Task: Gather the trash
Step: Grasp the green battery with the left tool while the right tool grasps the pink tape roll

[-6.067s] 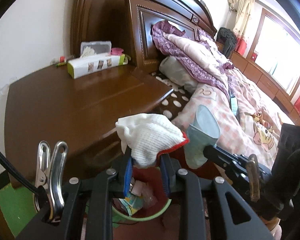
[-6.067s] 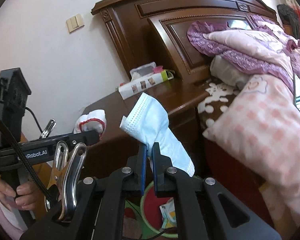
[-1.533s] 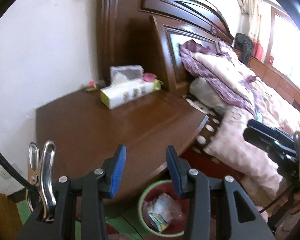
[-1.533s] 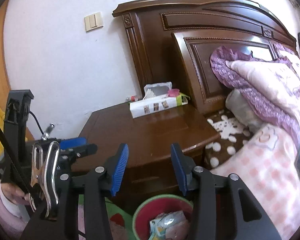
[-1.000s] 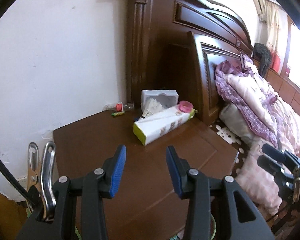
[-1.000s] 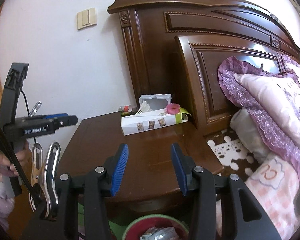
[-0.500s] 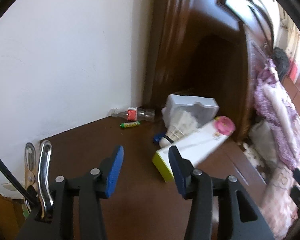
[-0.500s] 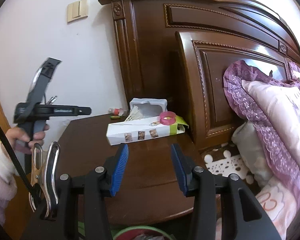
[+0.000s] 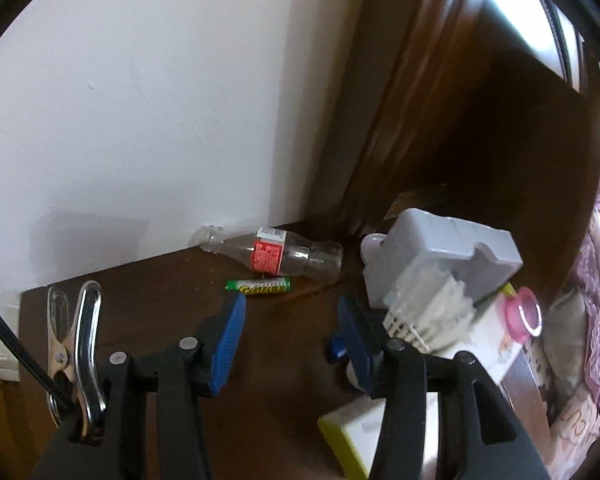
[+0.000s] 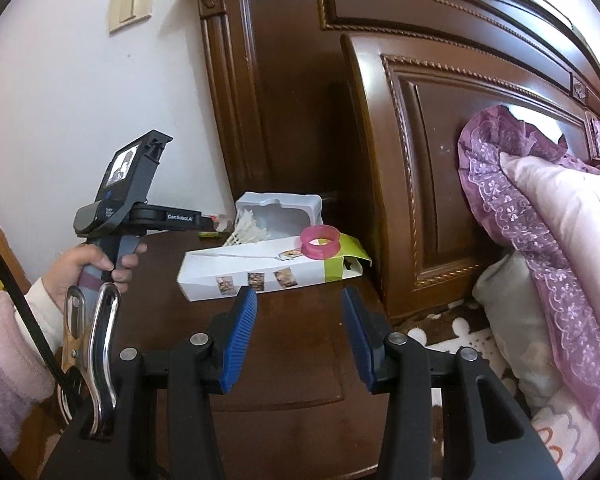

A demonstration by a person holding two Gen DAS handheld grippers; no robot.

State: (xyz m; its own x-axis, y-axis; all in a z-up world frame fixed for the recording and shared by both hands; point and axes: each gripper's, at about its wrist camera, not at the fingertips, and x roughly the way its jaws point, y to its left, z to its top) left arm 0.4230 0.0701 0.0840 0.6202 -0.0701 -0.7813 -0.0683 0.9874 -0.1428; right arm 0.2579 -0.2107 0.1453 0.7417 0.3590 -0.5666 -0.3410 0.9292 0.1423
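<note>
the left gripper [image 9: 290, 322], jaws apart and empty, points at the bottle [image 9: 276, 255] lying at the nightstand's [image 9: 160, 304] back edge by the wall, probably lining up a grab. the right gripper [image 10: 298, 326] hangs apart, empty.

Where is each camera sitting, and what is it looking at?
Left wrist: rides the left gripper, looks down at the nightstand's back corner: empty bottle, battery, shuttlecock. Only its open fingers show.
Right wrist: rides the right gripper, faces the nightstand and headboard. Its open fingers, a hand and pink sleeve show.
Shared: long white carton, pink ring, grey tray.
</note>
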